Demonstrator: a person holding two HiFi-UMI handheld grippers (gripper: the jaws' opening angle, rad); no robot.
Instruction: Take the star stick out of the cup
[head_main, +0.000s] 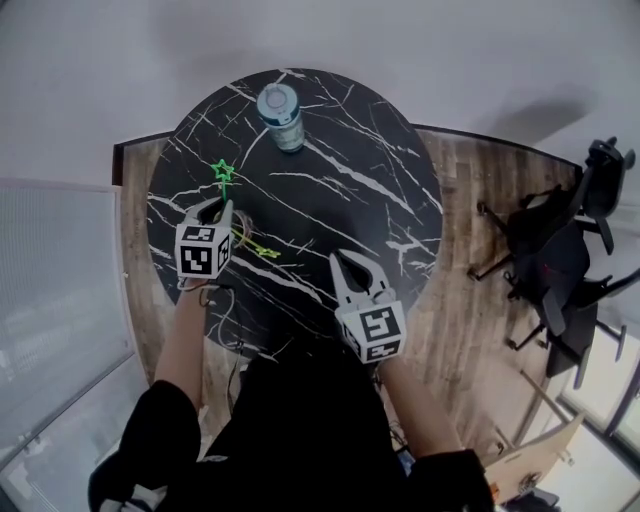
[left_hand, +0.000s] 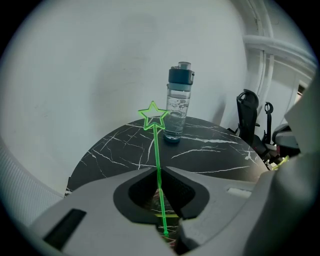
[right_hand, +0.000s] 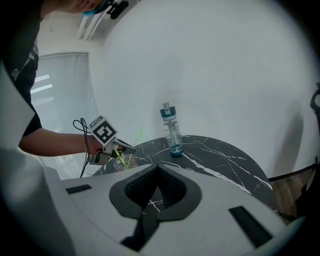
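Currently mid-extraction: left gripper (left_hand: 159, 170) has its jaws clamped on the star stick (left_hand: 156, 145) shaft, just above the clear cup (right_hand: 125, 161). Can't tell if the lower end clears the rim. Next move probably calls for a straight lift along the shaft. Right gripper (right_hand: 158, 167) is closed on nothing, well apart. Count: one star stick, one cup, one water bottle (left_hand: 177, 107), one yellow stick (head_main: 258, 247), one marble table (head_main: 350, 150).
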